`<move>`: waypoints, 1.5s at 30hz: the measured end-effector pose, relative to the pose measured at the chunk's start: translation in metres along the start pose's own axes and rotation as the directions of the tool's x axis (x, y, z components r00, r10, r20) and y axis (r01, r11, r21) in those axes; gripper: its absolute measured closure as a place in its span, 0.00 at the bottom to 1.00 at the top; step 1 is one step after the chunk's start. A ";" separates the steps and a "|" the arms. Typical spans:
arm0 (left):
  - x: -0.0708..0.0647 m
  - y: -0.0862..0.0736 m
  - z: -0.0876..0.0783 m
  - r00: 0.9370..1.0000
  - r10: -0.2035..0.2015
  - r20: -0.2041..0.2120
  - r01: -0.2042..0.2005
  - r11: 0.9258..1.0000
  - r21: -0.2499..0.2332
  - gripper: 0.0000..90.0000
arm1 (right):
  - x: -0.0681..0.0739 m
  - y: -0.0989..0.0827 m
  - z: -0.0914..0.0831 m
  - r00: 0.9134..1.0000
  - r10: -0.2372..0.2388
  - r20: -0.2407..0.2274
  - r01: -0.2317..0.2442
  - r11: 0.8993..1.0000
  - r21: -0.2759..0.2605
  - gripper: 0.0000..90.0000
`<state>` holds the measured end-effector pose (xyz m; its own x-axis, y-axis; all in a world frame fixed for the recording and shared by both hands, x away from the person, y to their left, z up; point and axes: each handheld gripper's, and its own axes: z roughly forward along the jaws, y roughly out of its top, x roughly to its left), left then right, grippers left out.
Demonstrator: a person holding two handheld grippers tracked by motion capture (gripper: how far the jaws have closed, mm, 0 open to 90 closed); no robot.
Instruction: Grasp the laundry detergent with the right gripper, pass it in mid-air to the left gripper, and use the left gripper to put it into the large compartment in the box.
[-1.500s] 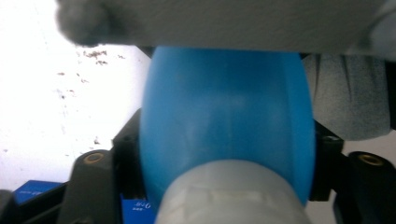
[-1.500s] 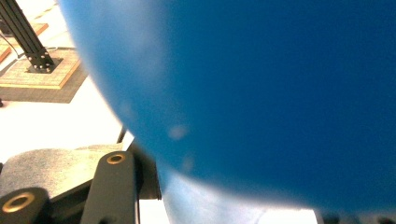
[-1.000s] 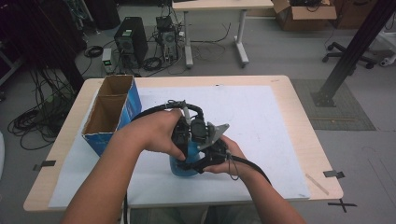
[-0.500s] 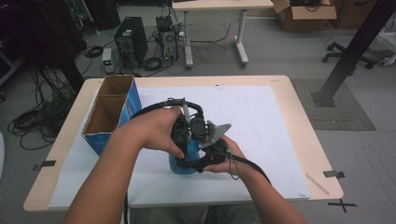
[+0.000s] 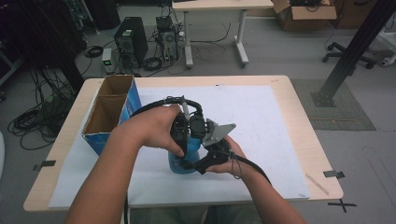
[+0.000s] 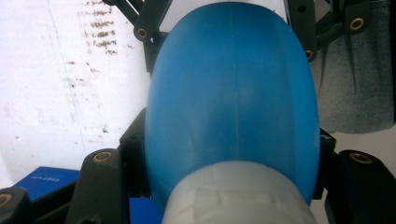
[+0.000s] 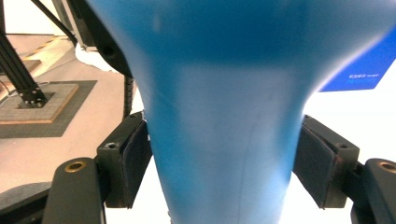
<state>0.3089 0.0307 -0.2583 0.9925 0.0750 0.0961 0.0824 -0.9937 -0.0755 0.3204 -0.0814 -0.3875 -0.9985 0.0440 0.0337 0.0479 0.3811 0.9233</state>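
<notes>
Blue bottle largely hidden: left hand-held gripper clamped on it, right hand-held gripper jaws just opening.

On the table a paper sheet lies under a bottle at centre, the left gripper on its 10 o'clock side, the right gripper at its 3 o'clock, and an open box at its 10 o'clock by the table's edge.
</notes>
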 end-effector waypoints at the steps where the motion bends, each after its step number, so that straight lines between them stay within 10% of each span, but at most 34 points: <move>1: 0.000 0.000 0.000 1.000 0.000 0.000 0.000 1.000 0.000 0.43 | 0.000 0.000 0.000 1.000 0.000 0.000 0.000 1.000 0.000 0.30; 24: 0.003 0.004 -0.006 1.000 -0.003 -0.004 0.004 1.000 0.015 0.43 | -0.001 -0.001 -0.009 0.999 0.042 0.021 -0.041 0.999 -0.008 0.02; 35: 0.010 0.004 -0.010 0.998 -0.058 0.014 0.058 0.998 0.019 0.43 | -0.004 -0.003 -0.040 0.999 0.017 0.043 -0.017 1.000 0.006 0.00; 45: 0.027 -0.004 -0.015 0.967 -0.253 0.002 0.253 0.967 0.021 0.43 | -0.012 -0.002 -0.086 0.993 -0.037 0.108 0.024 0.992 0.122 0.01</move>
<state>0.3344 0.0357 -0.2405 0.9396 0.3242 0.1100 0.3326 -0.9405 -0.0692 0.3302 -0.1622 -0.3574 -0.9908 0.1290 -0.0420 0.0271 0.4916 0.8704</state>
